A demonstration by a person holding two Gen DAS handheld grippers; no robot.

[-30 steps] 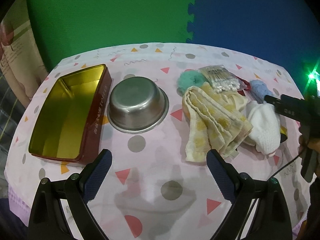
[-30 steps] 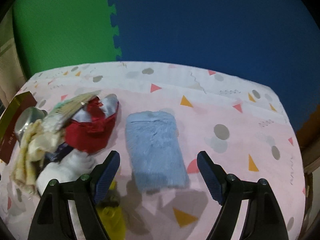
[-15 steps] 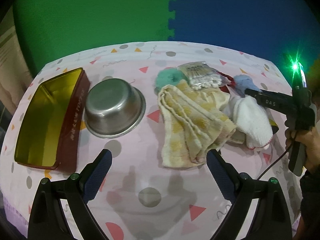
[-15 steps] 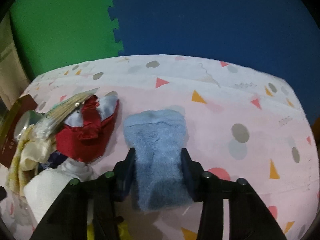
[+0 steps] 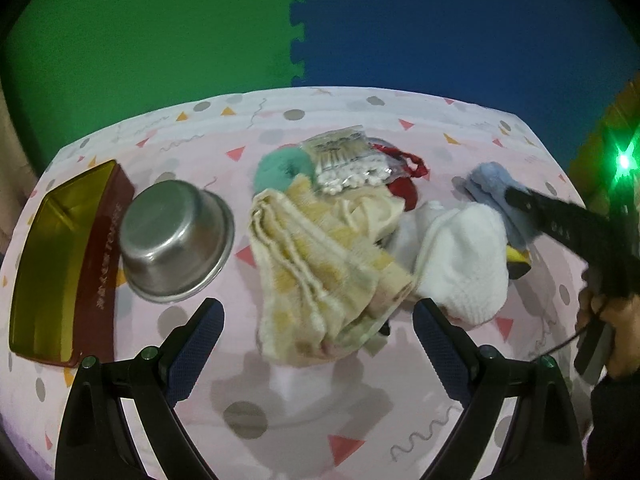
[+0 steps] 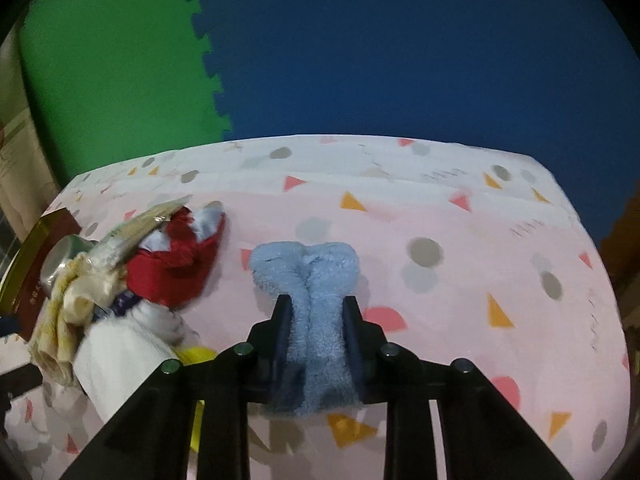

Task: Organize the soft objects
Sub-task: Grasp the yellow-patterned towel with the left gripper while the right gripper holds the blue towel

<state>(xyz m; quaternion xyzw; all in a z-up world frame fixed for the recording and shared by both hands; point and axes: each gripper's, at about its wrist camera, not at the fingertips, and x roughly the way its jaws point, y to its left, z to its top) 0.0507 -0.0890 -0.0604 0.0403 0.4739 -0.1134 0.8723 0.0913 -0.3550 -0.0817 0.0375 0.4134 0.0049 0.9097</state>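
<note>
My right gripper is shut on a fluffy light-blue cloth, which bunches between its fingers on the pink tablecloth; the cloth also shows in the left wrist view. My left gripper is open and empty, just short of a yellow-and-cream towel. A white knitted sock lies right of the towel. A red cloth, a teal fuzzy item and a bag of cotton swabs lie behind.
An upside-down steel bowl and an open red-and-gold tin stand at the left. A small yellow object peeks out by the sock. Green and blue foam mats form the back wall.
My right gripper closed from wide open onto the light-blue cloth, squeezing it into a ridge. My left gripper swung right and came in toward the yellow towel, staying open.
</note>
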